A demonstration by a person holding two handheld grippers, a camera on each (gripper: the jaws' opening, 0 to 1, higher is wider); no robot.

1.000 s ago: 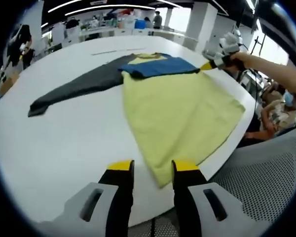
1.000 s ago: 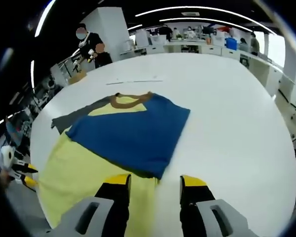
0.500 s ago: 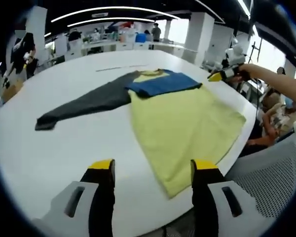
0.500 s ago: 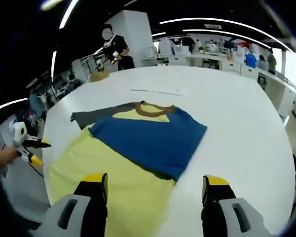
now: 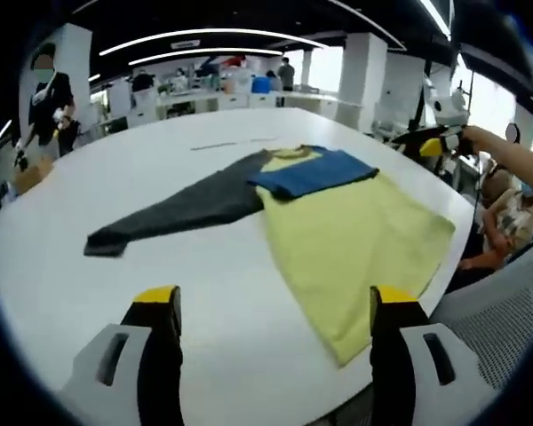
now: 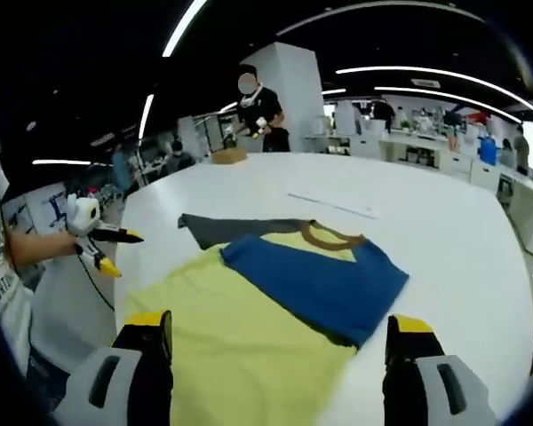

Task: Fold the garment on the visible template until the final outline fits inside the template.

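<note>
Both the left gripper and the right gripper hang wide open, holding nothing. The yellow knit garment with one blue sleeve folded across its chest and one grey sleeve spread out lies flat on the round white table just ahead of both.

Large open office under a dark ceiling with long curved light strips. Wide white table in the middle. Far off, white benches crowded with gear, white pillars and bright windows to the right. Grey mesh chair at the near right edge. People standing at the far left.
</note>
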